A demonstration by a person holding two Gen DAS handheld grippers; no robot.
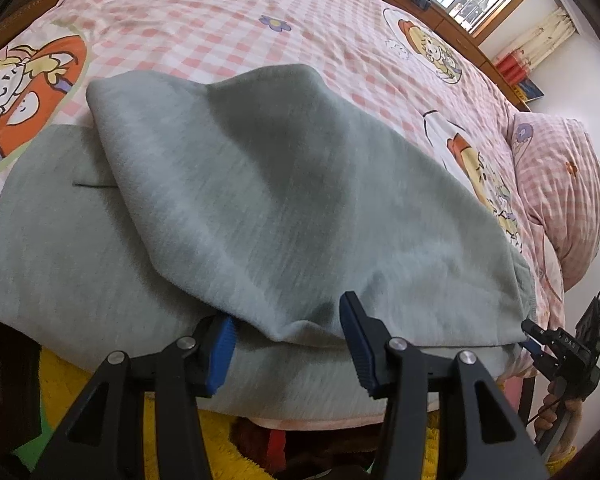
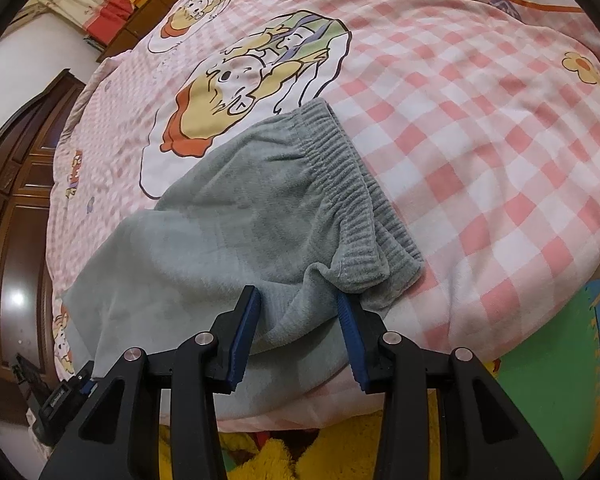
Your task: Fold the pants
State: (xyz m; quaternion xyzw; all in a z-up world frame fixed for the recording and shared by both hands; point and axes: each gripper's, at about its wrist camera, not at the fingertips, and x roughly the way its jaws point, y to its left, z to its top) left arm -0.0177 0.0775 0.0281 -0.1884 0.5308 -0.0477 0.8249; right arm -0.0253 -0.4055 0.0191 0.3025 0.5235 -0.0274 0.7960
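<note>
The grey sweatpants point(image 1: 260, 200) lie along the near edge of a bed covered with a pink checked cartoon sheet point(image 1: 220, 32), and 1 fold looks partly made: in the left wrist view an upper layer of fleece is draped back over a flatter lower layer, its near hem bunched between the fingers. The left gripper point(image 1: 288, 344) has its blue pads half spread with that hem lying between them; 1 pad is tucked under the cloth and the other sits at its edge, so I cannot tell whether they pinch or only bracket it. In the right wrist view, the right gripper point(image 2: 296, 336) stands half spread around a fold of fleece just below the ribbed elastic waistband point(image 2: 352, 200), with cloth against both pads, which I read as a grip on a thick bunch. The doubled layer still sags and is not squared, so I judge the task about midway: the fold needs laying flat and smoothing, and at least 1 more fold across the length remains. The only writing is a few small pale characters on the right gripper's body at the right edge of the left view, too small to read; the sweatpants show no label.
</note>
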